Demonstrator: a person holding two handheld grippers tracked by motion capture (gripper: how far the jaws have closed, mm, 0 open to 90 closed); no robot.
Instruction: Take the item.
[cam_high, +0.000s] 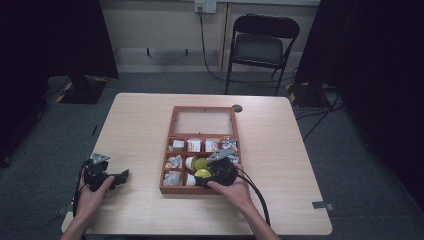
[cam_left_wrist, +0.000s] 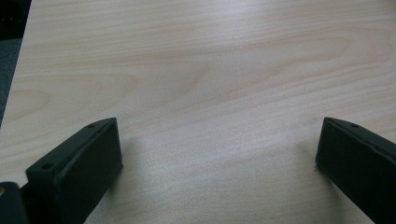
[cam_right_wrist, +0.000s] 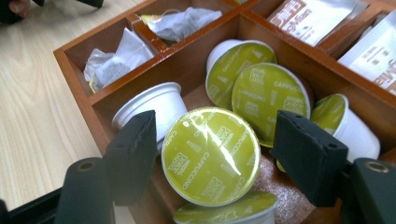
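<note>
Resting at the left edge of the tabletop (cam_high: 140, 130), the left gripper (cam_high: 121, 176) is lying idle in the person's left hand (cam_high: 92, 196), its jaws spread wide over bare wood with nothing between them, and it is sitting well apart from the wooden box (cam_high: 171, 145) in the middle. Moving rightward, the box is standing with its lid open and its compartments holding paper sachets and coffee capsules. The right gripper (cam_right_wrist: 212, 154) is hovering at the near side of the box, angled down into a front compartment, and it is plainly the nearer of the two to the work. In the right gripper view, the green-lidded capsule (cam_right_wrist: 211, 155) is sitting directly between the jaws, foil face tilted up toward the camera, its body pointing away and down into the compartment. The jaws are standing released: a sliver of gap is showing on each side of the lid, so neither pad is pressing. Other capsules (cam_right_wrist: 271, 95) are crowding just behind it, and a white-bodied one (cam_right_wrist: 156, 105) is lying beside the left-hand jaw. Judging from this, any closing would be meeting the lid's rim squarely across its width.
</note>
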